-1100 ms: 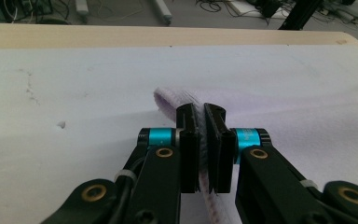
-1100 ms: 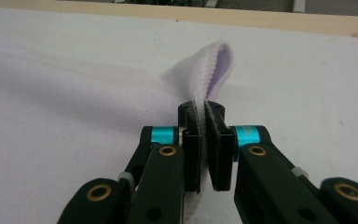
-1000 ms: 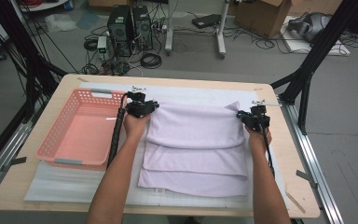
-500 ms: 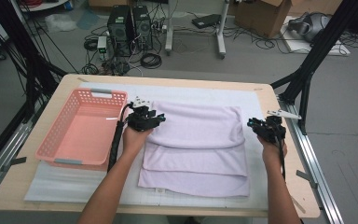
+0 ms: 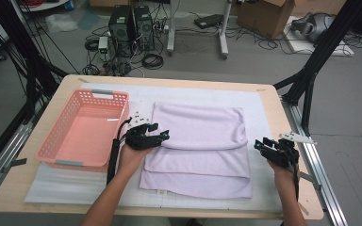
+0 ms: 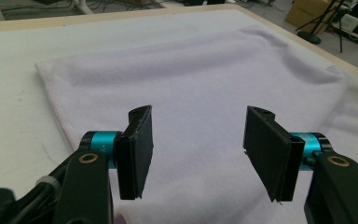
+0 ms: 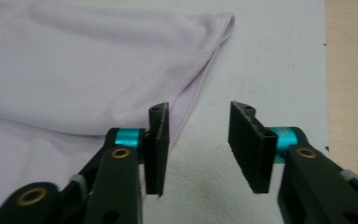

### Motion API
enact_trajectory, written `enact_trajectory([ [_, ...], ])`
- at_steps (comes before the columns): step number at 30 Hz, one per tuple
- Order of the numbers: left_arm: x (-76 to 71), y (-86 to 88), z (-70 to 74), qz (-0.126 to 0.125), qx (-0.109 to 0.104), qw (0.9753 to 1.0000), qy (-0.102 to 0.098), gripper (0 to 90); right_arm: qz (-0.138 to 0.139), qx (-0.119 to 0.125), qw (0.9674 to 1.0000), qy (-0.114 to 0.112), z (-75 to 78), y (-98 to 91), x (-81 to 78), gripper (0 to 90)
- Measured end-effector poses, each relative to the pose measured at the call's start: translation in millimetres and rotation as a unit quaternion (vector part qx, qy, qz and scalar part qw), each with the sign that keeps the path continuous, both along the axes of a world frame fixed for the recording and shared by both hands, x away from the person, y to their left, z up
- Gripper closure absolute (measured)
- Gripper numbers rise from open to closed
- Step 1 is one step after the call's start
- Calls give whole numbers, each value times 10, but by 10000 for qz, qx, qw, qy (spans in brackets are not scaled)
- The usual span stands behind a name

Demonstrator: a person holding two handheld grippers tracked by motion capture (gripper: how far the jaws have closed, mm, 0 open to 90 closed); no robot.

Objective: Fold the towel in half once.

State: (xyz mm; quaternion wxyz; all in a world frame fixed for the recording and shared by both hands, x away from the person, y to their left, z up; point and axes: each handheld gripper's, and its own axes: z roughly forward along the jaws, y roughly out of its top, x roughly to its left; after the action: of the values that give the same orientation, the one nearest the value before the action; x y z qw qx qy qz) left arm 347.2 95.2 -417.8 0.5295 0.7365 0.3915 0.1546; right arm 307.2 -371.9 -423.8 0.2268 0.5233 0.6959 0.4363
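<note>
A pale lilac towel [image 5: 202,141] lies folded in layers on the white mat [image 5: 75,188], its upper layer's fold line running across the middle. My left gripper [image 5: 161,135] hovers over the towel's left edge, its jaws pointing right. In the left gripper view its jaws [image 6: 198,149] have just been opening and stand apart above the towel [image 6: 205,70], with nothing between them. My right gripper [image 5: 260,147] is just off the towel's right edge, pointing left. Its jaws [image 7: 198,147] have also just been opening; they stand over bare mat [image 7: 270,56] beside the towel's hemmed corner [image 7: 200,70].
A pink plastic basket [image 5: 52,150] with nothing in it stands on the table's left part, close to my left forearm. The wooden table edge [image 5: 292,117] runs right of the mat. Black frame posts, cables and computer cases stand on the floor beyond.
Both grippers have come back from the towel's far corners toward the person, the right one also moving out past the towel's right edge. Their jaws now stand wider. The towel lies still.
</note>
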Motion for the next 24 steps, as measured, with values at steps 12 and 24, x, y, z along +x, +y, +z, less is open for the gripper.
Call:
enact_trajectory([
  [12, -356, 111, -78, -373, 244, 9990, -17, 368, 420, -405, 9983, 30, 9, 124, -327, 481],
  [24, -568, 298, -183, -269, 422, 9986, 196, 461, 465, -435, 9978, 169, -43, 72, -524, 607],
])
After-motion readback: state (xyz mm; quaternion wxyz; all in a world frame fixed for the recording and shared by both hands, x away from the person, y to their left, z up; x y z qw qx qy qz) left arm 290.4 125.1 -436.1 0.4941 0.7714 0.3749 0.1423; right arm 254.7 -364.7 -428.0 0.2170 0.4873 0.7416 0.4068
